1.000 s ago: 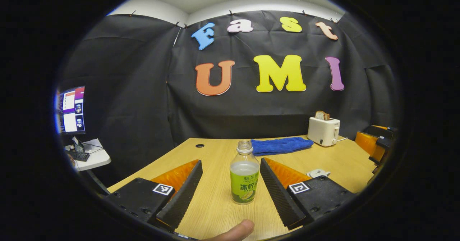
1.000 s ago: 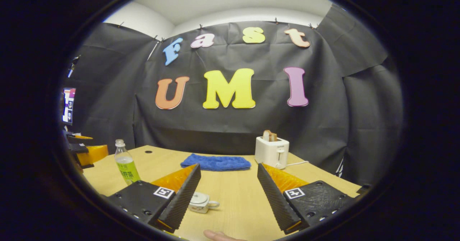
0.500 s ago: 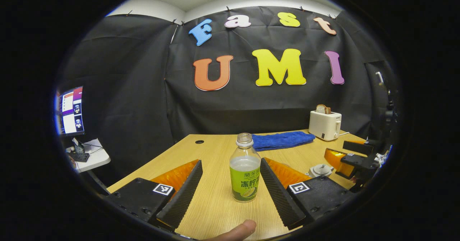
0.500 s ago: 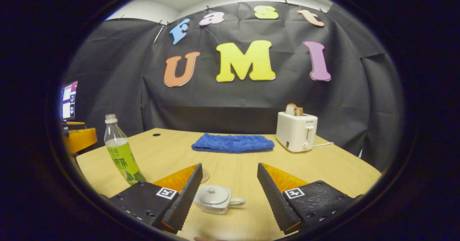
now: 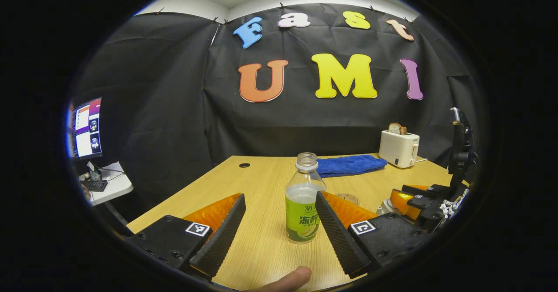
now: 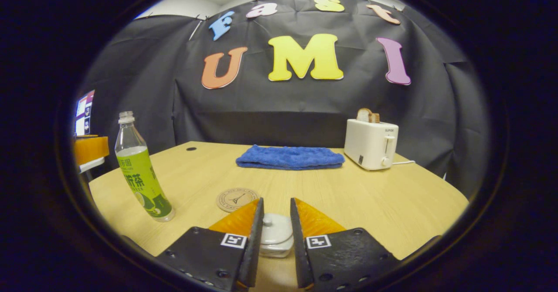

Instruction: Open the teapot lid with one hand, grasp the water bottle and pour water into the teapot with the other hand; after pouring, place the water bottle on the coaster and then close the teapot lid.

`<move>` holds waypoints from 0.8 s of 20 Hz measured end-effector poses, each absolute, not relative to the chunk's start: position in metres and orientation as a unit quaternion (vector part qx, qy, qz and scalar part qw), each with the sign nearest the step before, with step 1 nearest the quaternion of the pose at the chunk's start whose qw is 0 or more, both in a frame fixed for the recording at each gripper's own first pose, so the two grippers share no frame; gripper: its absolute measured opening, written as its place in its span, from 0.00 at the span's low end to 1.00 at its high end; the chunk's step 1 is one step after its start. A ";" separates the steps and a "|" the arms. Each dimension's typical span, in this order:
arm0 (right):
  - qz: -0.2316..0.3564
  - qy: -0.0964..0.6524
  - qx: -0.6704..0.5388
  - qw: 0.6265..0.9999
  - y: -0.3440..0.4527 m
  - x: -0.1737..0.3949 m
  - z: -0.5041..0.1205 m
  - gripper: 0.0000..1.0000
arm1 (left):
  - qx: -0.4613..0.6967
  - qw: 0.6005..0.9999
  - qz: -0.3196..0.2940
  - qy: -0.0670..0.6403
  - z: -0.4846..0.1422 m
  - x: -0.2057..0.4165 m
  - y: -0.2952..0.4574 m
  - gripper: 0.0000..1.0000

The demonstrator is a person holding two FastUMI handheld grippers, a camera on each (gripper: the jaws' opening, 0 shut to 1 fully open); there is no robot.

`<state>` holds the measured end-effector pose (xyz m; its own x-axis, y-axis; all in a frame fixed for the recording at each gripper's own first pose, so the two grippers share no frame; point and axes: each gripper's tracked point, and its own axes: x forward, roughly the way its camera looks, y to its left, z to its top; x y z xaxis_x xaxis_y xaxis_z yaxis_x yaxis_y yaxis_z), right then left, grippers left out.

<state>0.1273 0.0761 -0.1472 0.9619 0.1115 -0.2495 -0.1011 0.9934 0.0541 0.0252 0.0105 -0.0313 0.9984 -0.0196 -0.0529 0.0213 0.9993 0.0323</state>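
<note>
**Right tool closing over the lid knob, left tool lined up on the bottle**

Left gripper view: the left tool (image 5: pixel 279 222) is spread wide and holds nothing. The water bottle (image 5: pixel 304 200) stands upright on the surface (image 5: pixel 261 183), uncapped, its long axis vertical. It sits between the two fingers but off-centre, right beside the right-hand finger (image 5: pixel 335 231). Whether they touch I cannot tell. Farther right, the right tool (image 5: pixel 414 196) hangs low over the teapot (image 5: pixel 386 207).

Right gripper view: the right tool (image 6: pixel 277 235) is narrowed, its fingers flanking the small knob of the teapot lid (image 6: pixel 275 231) with slim gaps either side, so no grip is confirmed. The teapot (image 6: pixel 275 242) sits directly below and ahead. The coaster (image 6: pixel 237 199) lies just beyond it, with the water bottle (image 6: pixel 139 174) well off to the left.

Judging from this, the lid lift turns on closing squarely on the knob, then rising straight.
</note>
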 end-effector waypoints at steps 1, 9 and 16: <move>0.053 0.124 0.020 0.991 0.076 0.128 -0.146 0.29 | 0.018 0.999 -0.010 0.027 -0.031 0.025 0.010 1.00; 0.060 0.120 0.016 0.991 0.082 0.129 -0.140 0.07 | 0.022 0.999 -0.017 0.027 -0.032 0.026 0.007 1.00; 0.043 0.076 0.037 0.996 0.055 0.118 -0.095 0.00 | 0.001 0.998 -0.044 0.044 -0.041 0.028 0.001 1.00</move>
